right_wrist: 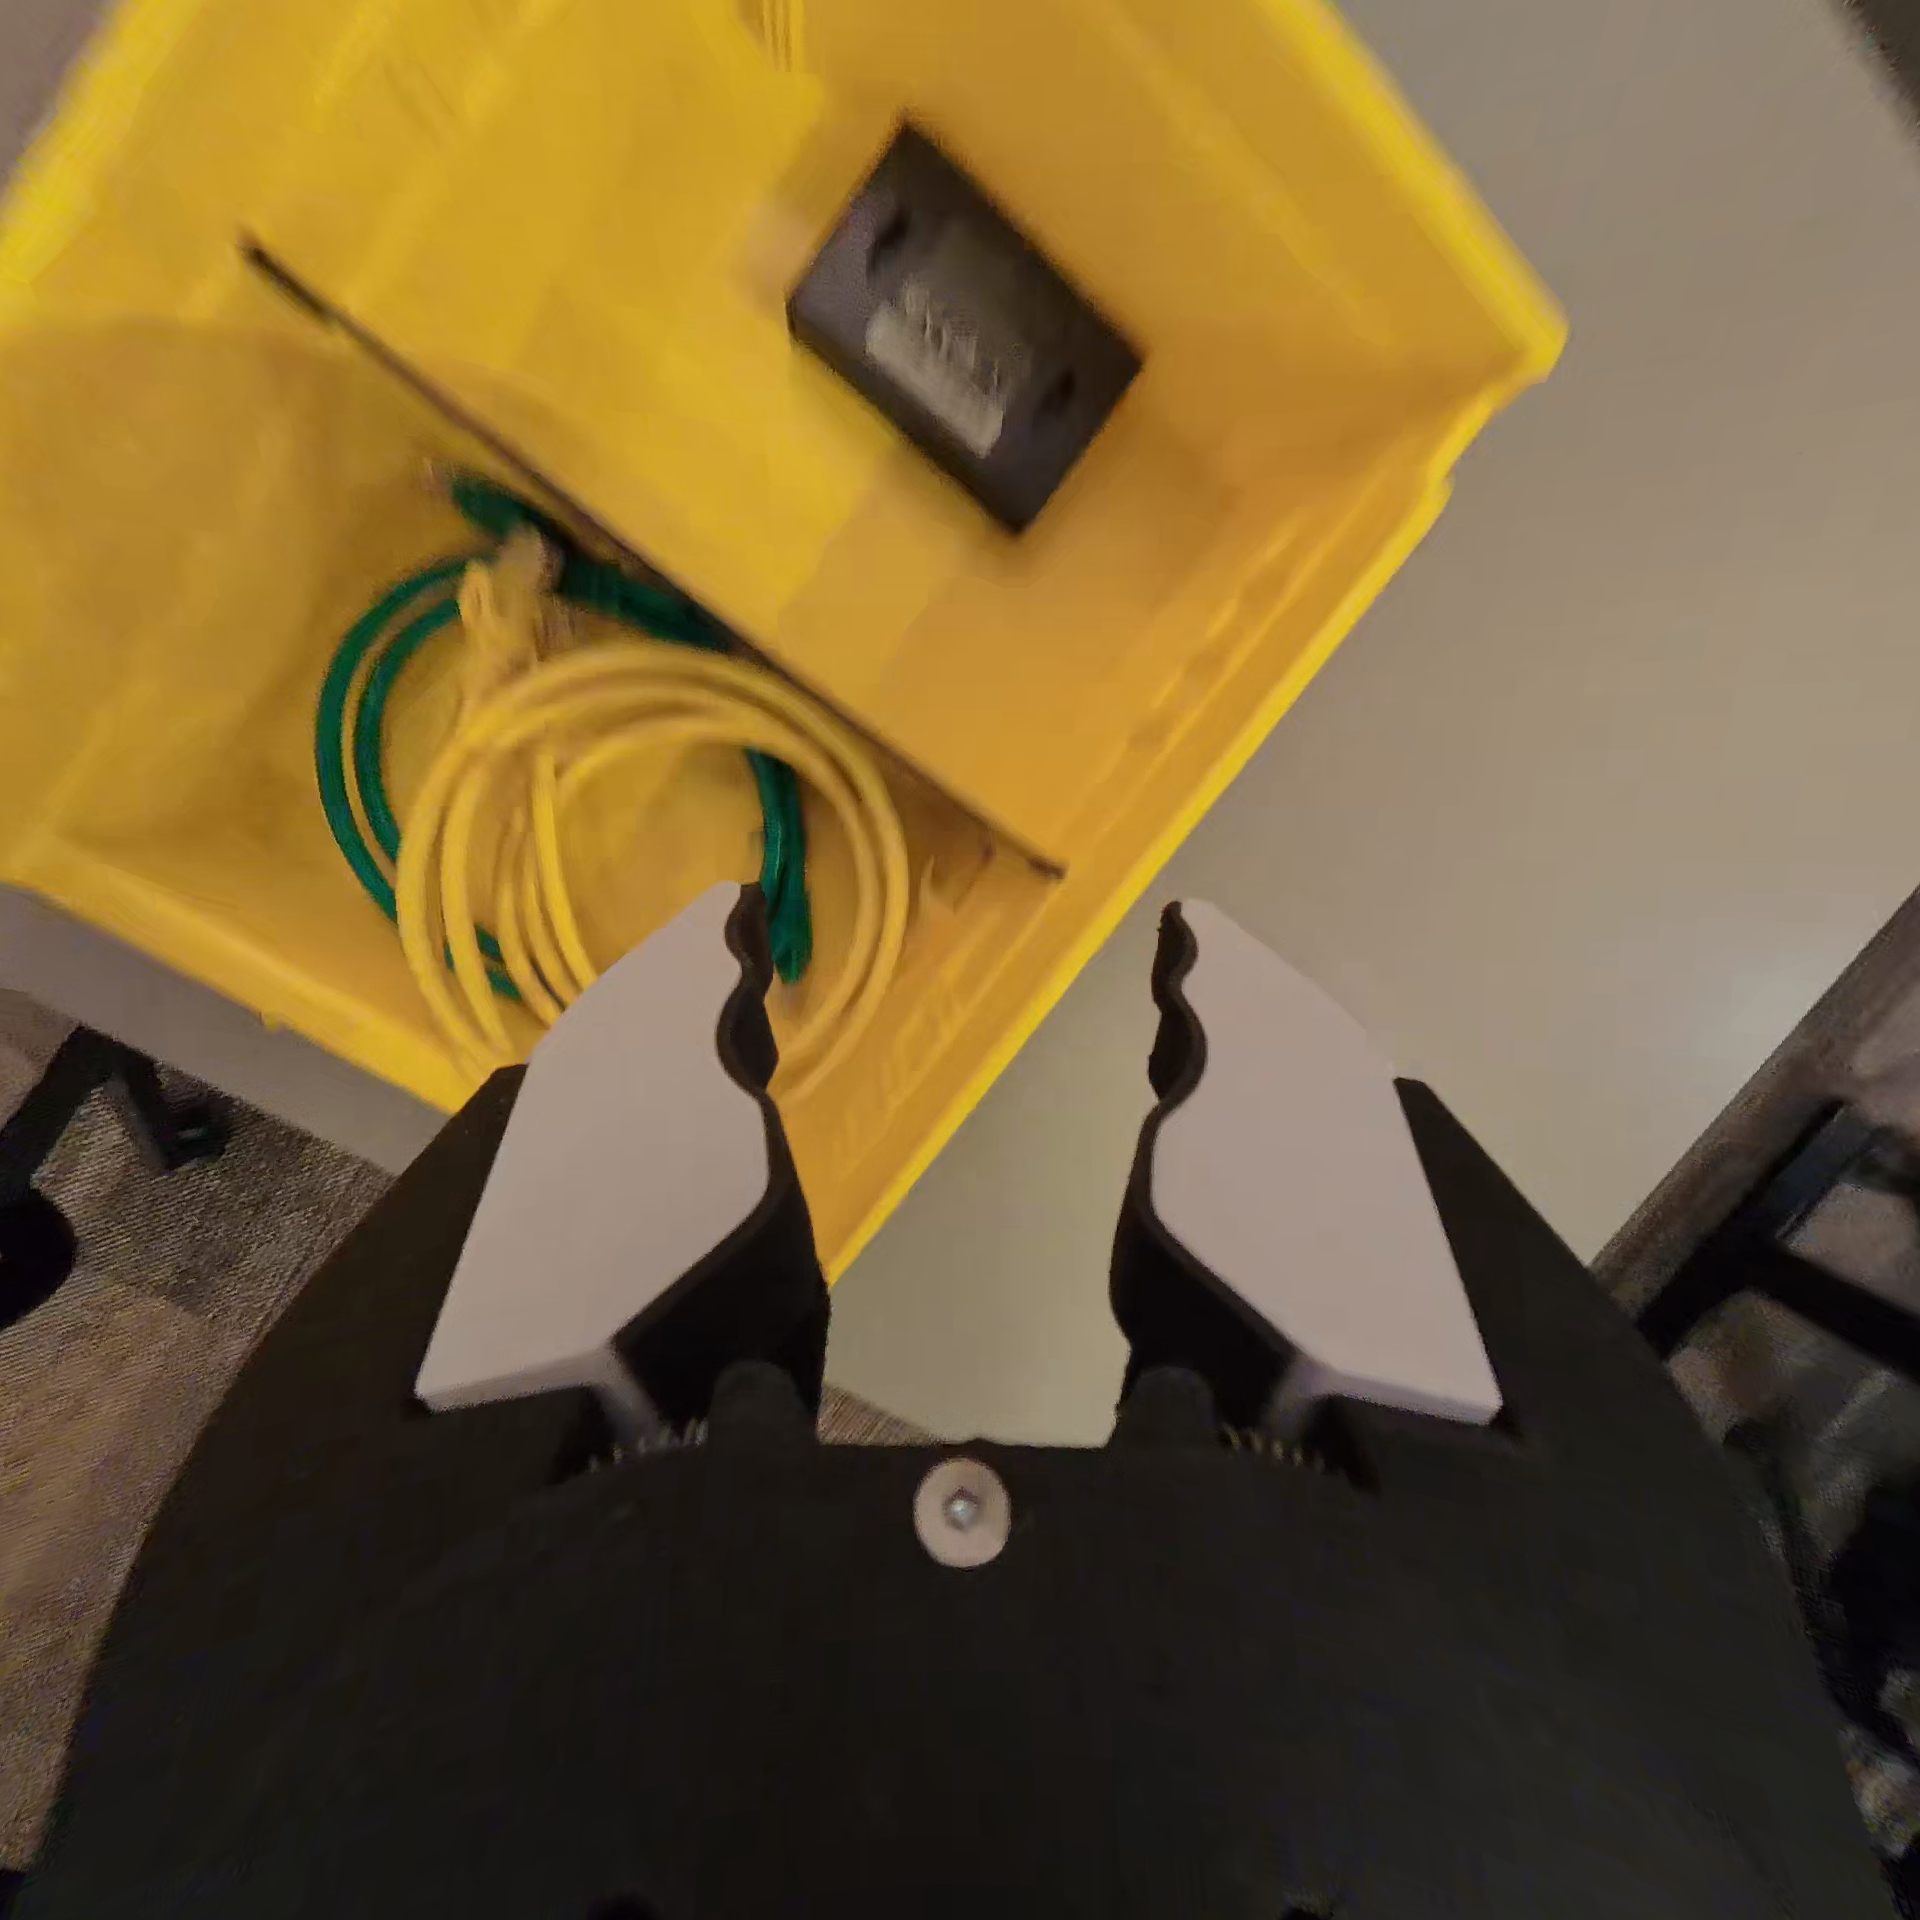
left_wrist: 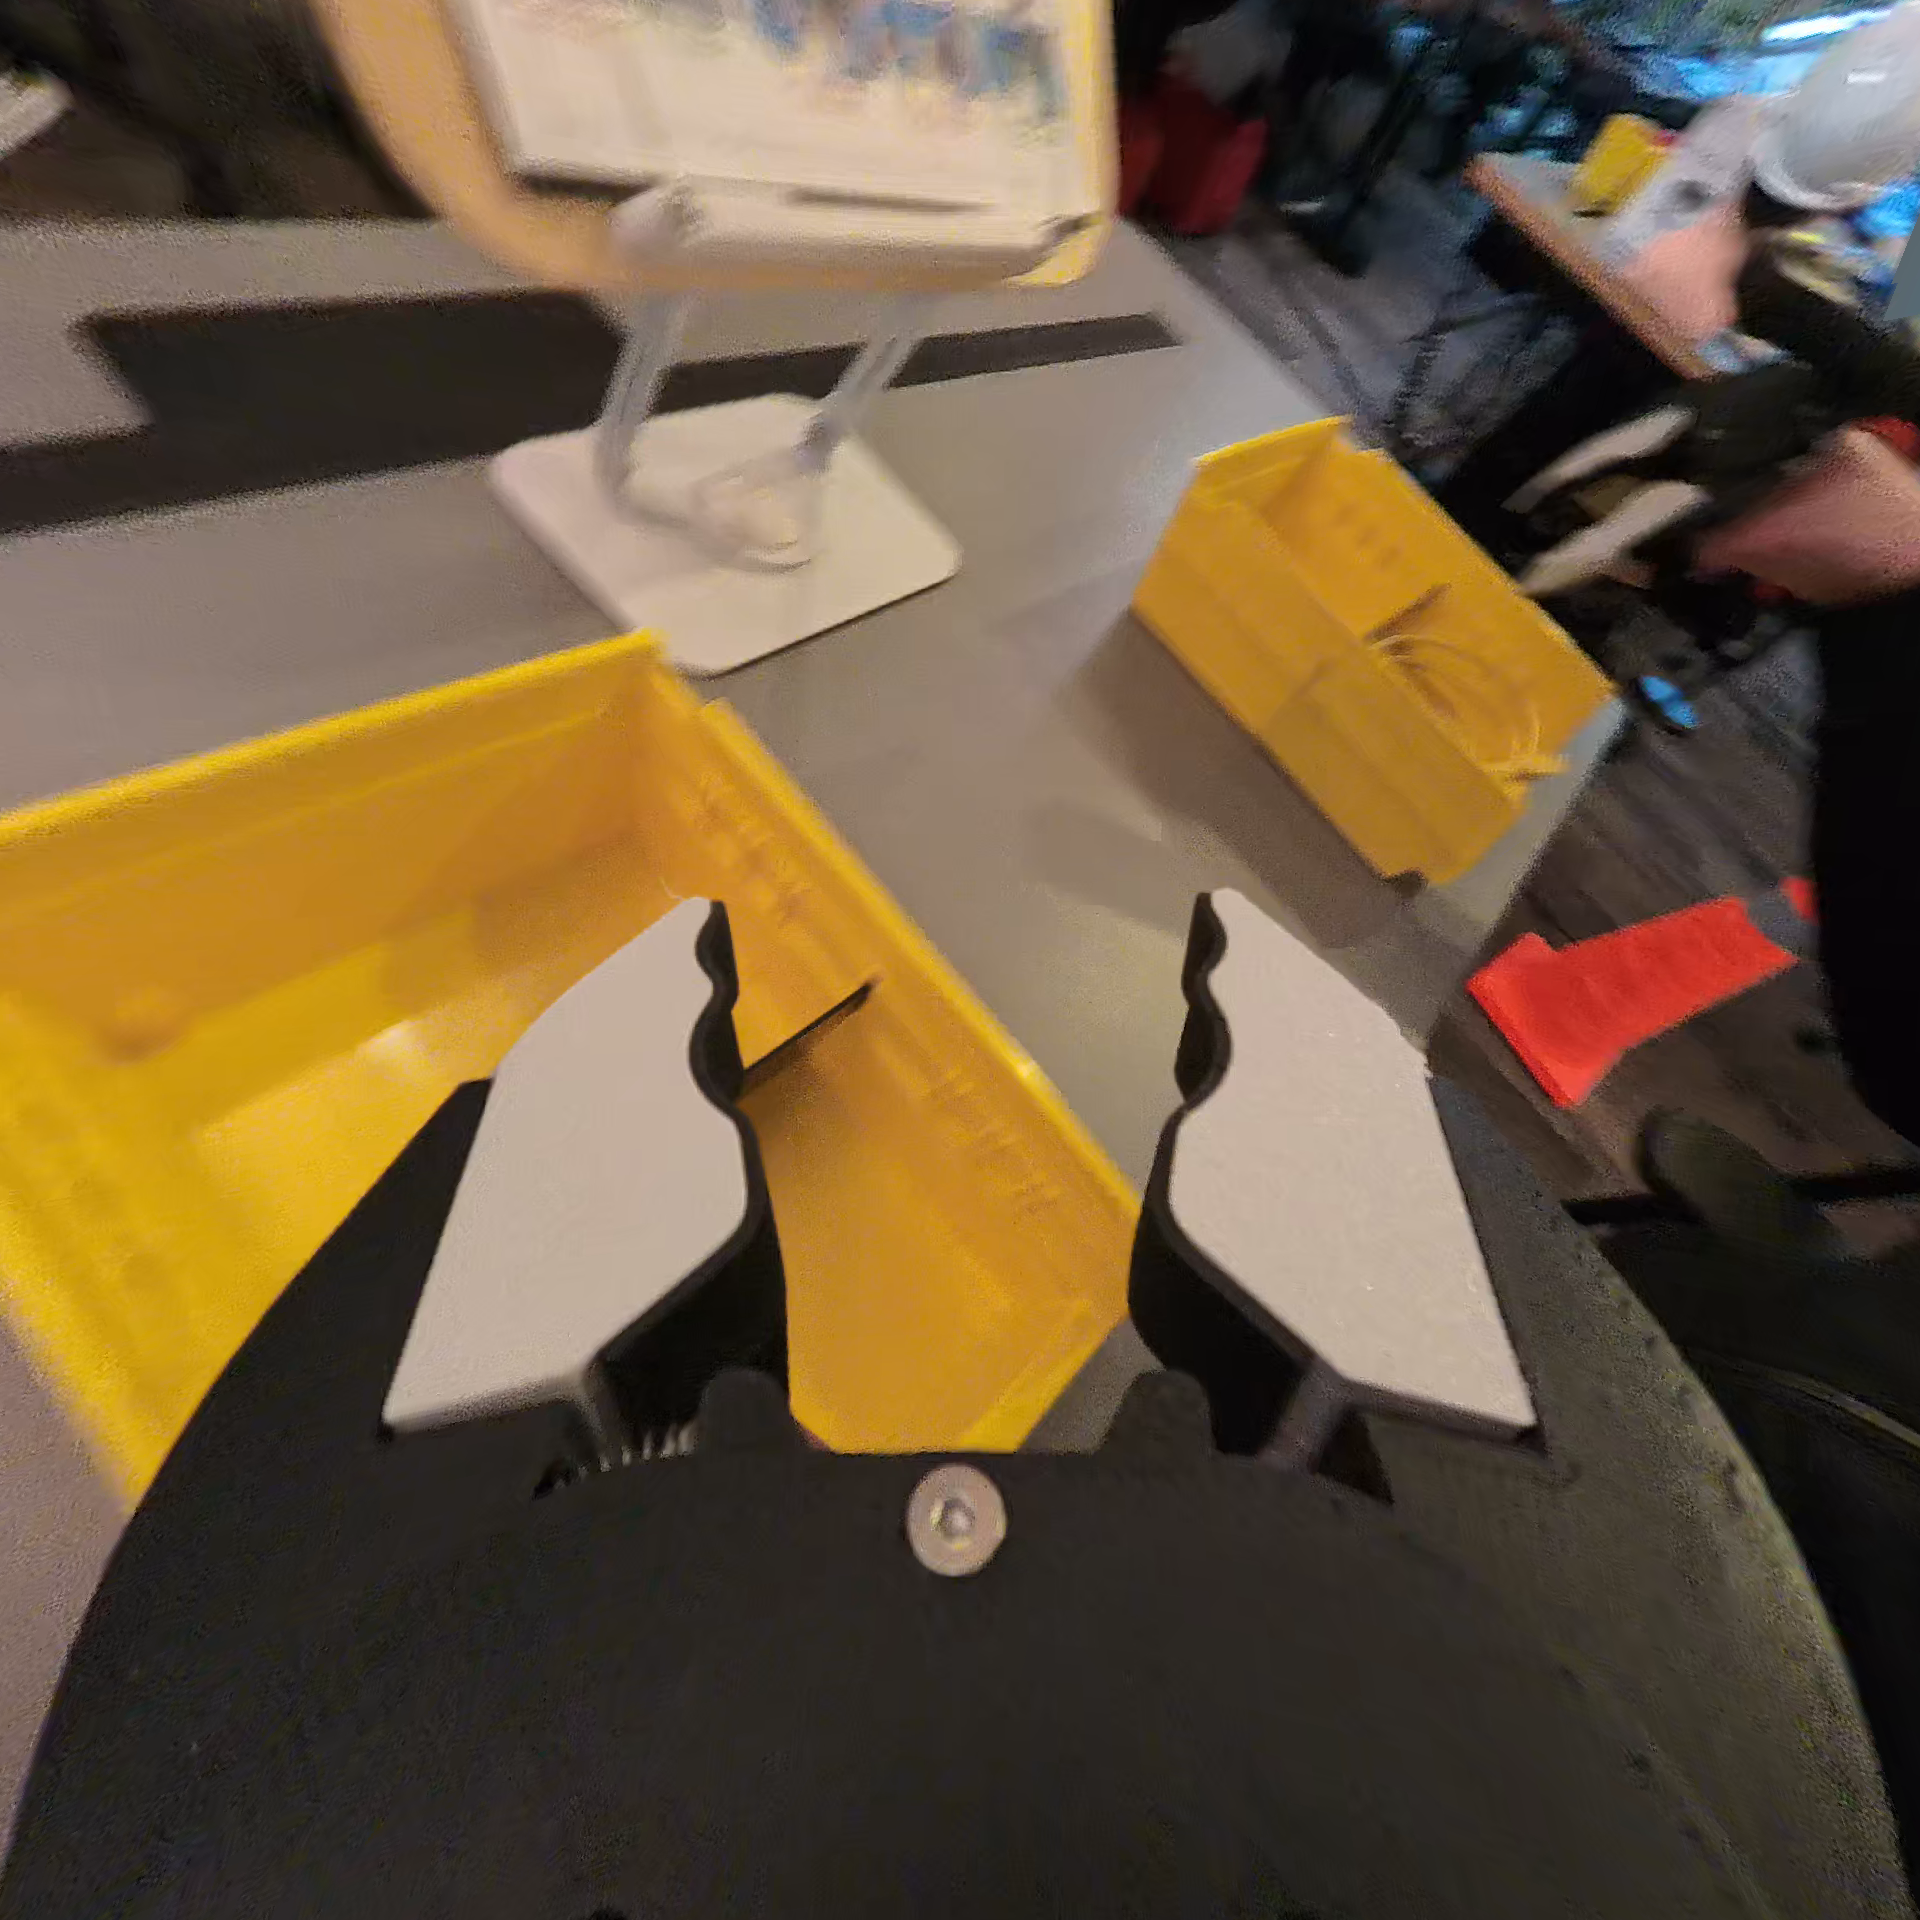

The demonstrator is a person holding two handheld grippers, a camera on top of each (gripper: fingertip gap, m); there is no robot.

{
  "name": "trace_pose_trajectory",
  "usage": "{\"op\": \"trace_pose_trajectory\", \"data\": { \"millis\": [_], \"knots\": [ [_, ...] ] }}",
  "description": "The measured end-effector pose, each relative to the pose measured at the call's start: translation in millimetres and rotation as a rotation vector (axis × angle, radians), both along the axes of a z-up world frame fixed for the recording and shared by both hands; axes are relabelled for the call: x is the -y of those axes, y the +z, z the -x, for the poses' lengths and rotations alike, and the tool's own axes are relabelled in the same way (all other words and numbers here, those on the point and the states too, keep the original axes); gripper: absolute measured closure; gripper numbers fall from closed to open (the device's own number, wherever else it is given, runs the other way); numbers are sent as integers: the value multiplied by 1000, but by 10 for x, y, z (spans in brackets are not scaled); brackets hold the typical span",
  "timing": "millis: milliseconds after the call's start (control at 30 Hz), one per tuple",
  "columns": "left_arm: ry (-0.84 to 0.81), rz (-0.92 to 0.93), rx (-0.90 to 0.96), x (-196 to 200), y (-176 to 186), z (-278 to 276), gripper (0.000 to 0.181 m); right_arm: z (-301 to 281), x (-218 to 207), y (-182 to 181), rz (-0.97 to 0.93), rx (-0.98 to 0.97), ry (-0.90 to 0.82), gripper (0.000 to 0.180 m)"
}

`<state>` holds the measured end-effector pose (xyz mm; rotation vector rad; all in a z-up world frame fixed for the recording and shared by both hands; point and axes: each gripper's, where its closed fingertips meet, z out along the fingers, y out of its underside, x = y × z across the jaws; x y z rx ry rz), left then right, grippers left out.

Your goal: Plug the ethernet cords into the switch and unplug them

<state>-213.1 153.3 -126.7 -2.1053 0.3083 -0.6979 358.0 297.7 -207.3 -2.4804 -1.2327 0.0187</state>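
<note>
Right wrist view — divider (right_wrist: 644, 582) between cords (right_wrist: 665, 790) and switch (right_wrist: 961, 327).

left gripper (left_wrist: 961, 914): matte black body, two pale grey wedge fingers (left_wrist: 582, 1164) lined on their inner edges with wavy black pads, one silver hex screw (left_wrist: 956, 1519) at lower centre. right gripper (right_wrist: 961, 914): same build, same silver screw (right_wrist: 962, 1510); small springs possibly visible at finger bases, blurred.

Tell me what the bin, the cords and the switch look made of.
Yellow bin: likely rigid moulded plastic, with ribbed walls. Yellow cord and green cord: flexible rubbery or plastic jacket, coiled loosely. Switch: dark matte casing, probably plastic; blur hides detail.
</note>
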Motion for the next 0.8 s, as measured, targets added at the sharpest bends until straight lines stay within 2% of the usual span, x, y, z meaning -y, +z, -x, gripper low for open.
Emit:
{"op": "trace_pose_trajectory", "data": {
  "millis": [33, 200, 300, 333, 367, 433, 567, 800],
  "knots": [
    [74, 11, -53, 22, -122, 220, 100, -104, 96, -71, 12, 3, -21, 109],
    [308, 207, -325, 322, -873, 1114, 89, -401, 316, -359, 38, -65, -125, 110],
    [308, 286, -355, 427, -1143, 1161, 89, -351, 395, -533, 112, -139, -141, 114],
    [293, 294, -420, 441, -1222, 1185, 90, -317, 419, -589, 136, -147, -130, 118],
    [273, 299, -481, 448, -1303, 1217, 98, -274, 445, -633, 160, -157, -118, 129],
    [261, 360, -518, 479, -1501, 1273, 114, -255, 403, -655, 139, -151, -143, 134],
    [240, 425, -551, 547, -1757, 1355, 162, -145, 377, -651, 136, -212, -177, 141],
    [247, 383, -538, 531, -1701, 1399, 175, 273, 404, -665, 97, -289, -194, 141]
  ]
}}
